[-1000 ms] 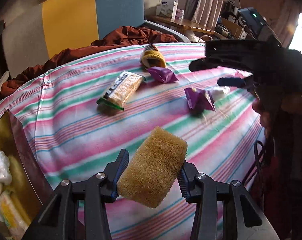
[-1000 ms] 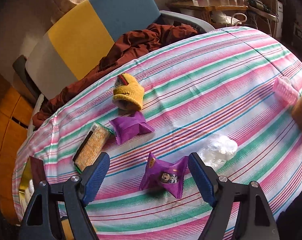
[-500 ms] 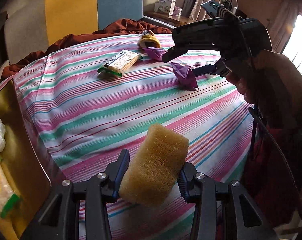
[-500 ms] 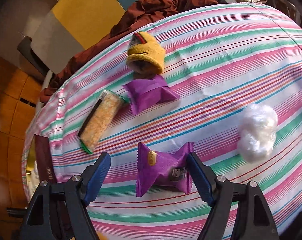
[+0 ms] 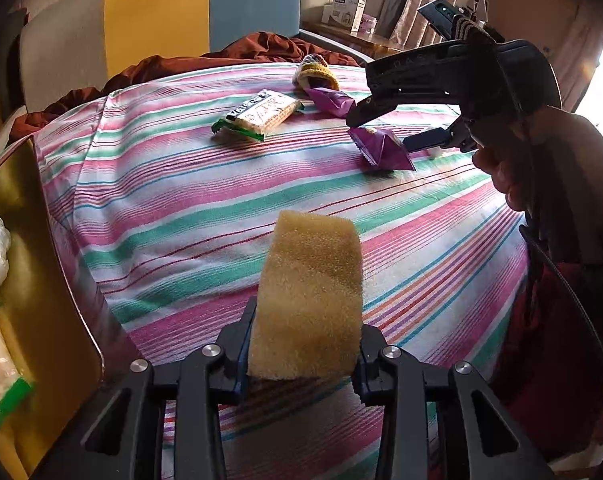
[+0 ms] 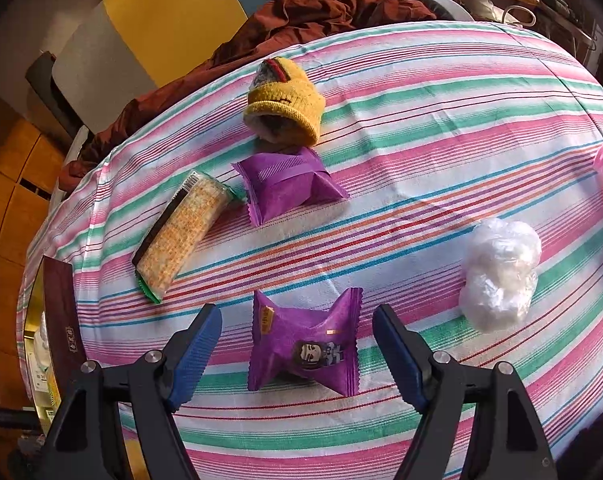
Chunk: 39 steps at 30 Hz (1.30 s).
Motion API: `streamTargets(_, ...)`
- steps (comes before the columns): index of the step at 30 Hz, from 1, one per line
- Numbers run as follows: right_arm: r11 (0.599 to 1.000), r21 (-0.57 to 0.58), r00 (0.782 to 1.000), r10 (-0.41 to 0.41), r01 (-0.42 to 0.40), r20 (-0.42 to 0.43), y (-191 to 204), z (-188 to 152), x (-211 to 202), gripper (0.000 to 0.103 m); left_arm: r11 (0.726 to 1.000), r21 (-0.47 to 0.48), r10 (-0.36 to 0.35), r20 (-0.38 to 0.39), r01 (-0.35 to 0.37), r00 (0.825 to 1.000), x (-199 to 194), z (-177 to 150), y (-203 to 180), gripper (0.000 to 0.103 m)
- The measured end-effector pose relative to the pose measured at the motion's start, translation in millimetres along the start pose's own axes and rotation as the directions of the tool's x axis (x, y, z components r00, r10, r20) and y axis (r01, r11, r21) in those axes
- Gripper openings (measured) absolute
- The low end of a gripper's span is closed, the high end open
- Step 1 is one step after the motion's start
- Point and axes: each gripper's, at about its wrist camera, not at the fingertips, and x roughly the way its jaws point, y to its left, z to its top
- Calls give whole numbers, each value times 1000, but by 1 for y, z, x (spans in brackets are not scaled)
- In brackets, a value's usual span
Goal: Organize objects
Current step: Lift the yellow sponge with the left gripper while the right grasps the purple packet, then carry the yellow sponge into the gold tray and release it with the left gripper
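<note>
A yellow-brown sponge (image 5: 309,300) stands upright between the fingers of my left gripper (image 5: 305,344), above the striped tablecloth (image 5: 181,208). The jaws are closing and the pads press on the sponge's sides. My right gripper (image 6: 297,332) is open and points down over a purple snack packet (image 6: 305,348). The packet lies on the cloth between the blue pads, touching neither. In the left wrist view that gripper (image 5: 377,134) hangs over the same packet (image 5: 385,152), held by a hand.
Farther back lie a second purple packet (image 6: 289,184), a cracker packet (image 6: 181,236) and a yellow knit hat (image 6: 285,104). A crumpled clear plastic wad (image 6: 499,272) sits right. A gold-lined box (image 5: 29,240) holding packets stands at the table's left edge. A chair (image 5: 161,12) stands behind.
My left gripper has sunk and shifted toward the gold box with the sponge. My right gripper has come down so the purple packet now lies between its fingers.
</note>
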Motion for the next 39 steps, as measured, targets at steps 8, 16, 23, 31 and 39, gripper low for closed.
streamTargets(8, 996, -59, 998, -62, 60, -29, 8, -3, 6, 79, 999, -13, -30, 6, 30, 1000, -1, 2, -2, 60)
streamTargets(16, 976, -165, 989, -146, 142, -14, 18, -10, 6, 49, 1000, 5, -29, 54, 28, 998, -10, 9, -4, 61)
streamTargets(23, 972, -195, 990, -137, 131, -15, 16, -11, 2, 49, 999, 42, -3, 45, 1, 999, 1, 18, -6, 41)
streamTargets(31, 960, -235, 987, -158, 151, -10, 23, -15, 4, 49, 996, 75, 34, 53, -38, 998, 5, 14, -12, 36)
streamTargets(39, 940, -307, 988, -156, 147, -2, 47, -17, 17, 49, 998, 62, 29, 71, -34, 997, -6, 10, -11, 36)
